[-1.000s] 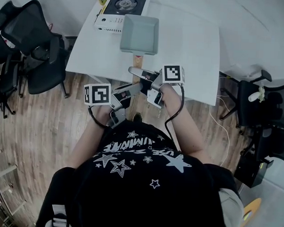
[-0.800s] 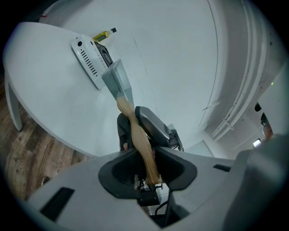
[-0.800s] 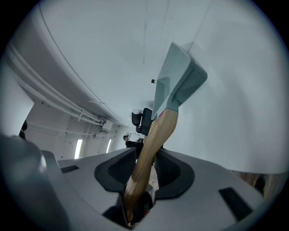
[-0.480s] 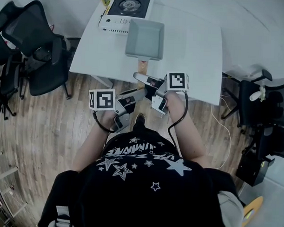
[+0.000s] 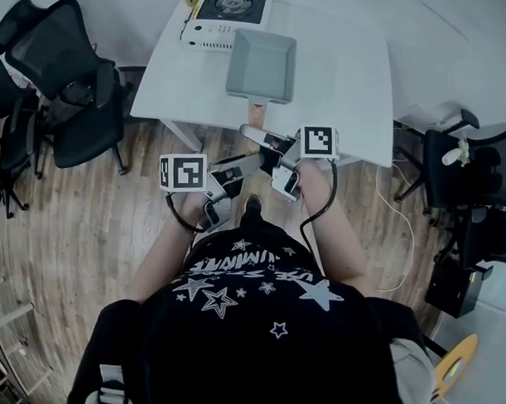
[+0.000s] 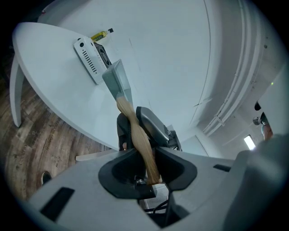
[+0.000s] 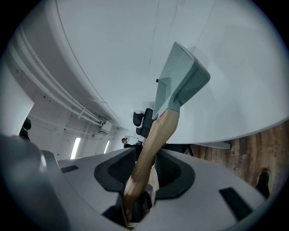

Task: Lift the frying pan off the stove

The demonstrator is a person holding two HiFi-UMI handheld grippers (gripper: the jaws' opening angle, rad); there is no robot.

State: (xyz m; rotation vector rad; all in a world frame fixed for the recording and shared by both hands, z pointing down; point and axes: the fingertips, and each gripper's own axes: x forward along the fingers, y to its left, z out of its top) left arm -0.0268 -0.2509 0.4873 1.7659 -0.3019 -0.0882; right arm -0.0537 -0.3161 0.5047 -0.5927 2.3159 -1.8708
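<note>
Already the square grey frying pan [image 5: 260, 65] is off the stove [image 5: 218, 26], which sits at the counter's [image 5: 348, 84] far left edge. We judge the lift essentially done. The left gripper [image 6: 146, 153] and right gripper [image 7: 144, 176] both have jaws clamped on its wooden handle [image 5: 255, 114], with the pan just beyond them, near the stove.

My right gripper [image 7: 145, 175] is clamped on the wooden handle [image 7: 159, 133] of the grey-green frying pan [image 7: 180, 83], which reaches out over the white table [image 7: 246, 81].
</note>
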